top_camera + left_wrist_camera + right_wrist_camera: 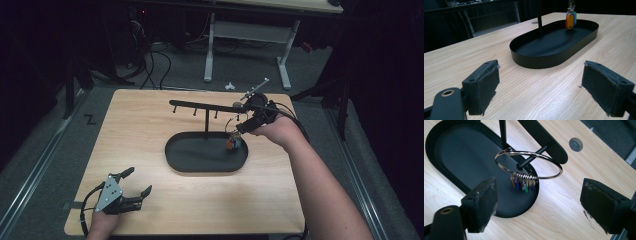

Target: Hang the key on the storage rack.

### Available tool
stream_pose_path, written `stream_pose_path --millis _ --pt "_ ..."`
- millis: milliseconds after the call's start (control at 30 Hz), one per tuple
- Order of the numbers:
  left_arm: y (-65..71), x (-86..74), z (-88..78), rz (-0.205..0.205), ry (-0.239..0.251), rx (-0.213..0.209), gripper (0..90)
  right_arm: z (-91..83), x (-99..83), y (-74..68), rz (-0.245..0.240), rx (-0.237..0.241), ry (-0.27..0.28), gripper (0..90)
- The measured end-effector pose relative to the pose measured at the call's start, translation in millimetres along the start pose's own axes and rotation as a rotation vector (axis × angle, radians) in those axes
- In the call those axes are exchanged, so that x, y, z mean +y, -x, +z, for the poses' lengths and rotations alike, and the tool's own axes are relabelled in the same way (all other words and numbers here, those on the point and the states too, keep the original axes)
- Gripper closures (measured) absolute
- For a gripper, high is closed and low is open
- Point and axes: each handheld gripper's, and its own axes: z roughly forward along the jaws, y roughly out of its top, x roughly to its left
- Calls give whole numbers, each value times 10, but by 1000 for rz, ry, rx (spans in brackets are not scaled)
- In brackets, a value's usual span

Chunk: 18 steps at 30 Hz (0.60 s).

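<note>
- Your right gripper [248, 121] sits at the far right end of the stand's crossbar [205, 105], jaws spread wide and holding nothing.
- Just in front of those jaws, a large metal ring [529, 163] hangs from the end peg [531, 158] of the crossbar, seemingly so it can dangle freely.
- A cluster of small coloured key tags [523, 183] is threaded on the ring's lower edge and hangs over the right end of the black oval tray [176, 159].
- The tray forms the stand's base, with an upright post [539, 18] rising from it.
- Your left gripper [134, 186] rests low near the table's near left corner, well apart from the tray, jaws also wide and empty, apparently waiting.
</note>
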Motion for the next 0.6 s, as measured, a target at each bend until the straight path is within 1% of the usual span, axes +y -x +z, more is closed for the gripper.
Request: stream_pose_path --millis 67,100,133,167,200,233,267,333,367,467,600 --pt "-1 0 0 -1 0 0 150 0 -41 3 8 22 5 148" --pt "-1 0 0 -2 0 0 150 3 -58 4 11 26 6 146" --pt "-2 1 1 -3 0 1 150 12 -103 -2 19 8 5 120" --pt "-3 1 1 -3 -1 2 150 12 -103 -2 19 8 5 120" --pt "-3 1 2 -2 -2 1 150 17 -121 -4 26 5 2 129" --pt "-3 1 2 -3 -2 1 150 17 -139 -8 48 27 -23 166" --pt "-4 1 3 -3 -3 1 150 28 -166 -7 43 56 -30 158" --pt "-4 2 3 -4 -4 1 150 63 -232 -43 31 40 -30 140" --pt "-4 2 3 -3 -4 1 150 99 -278 -66 29 45 -20 83" --pt "-3 2 4 -3 -4 1 150 137 -330 -100 30 36 -5 58" --pt "-2 2 3 0 -6 1 150 212 -466 -174 43 33 41 35"
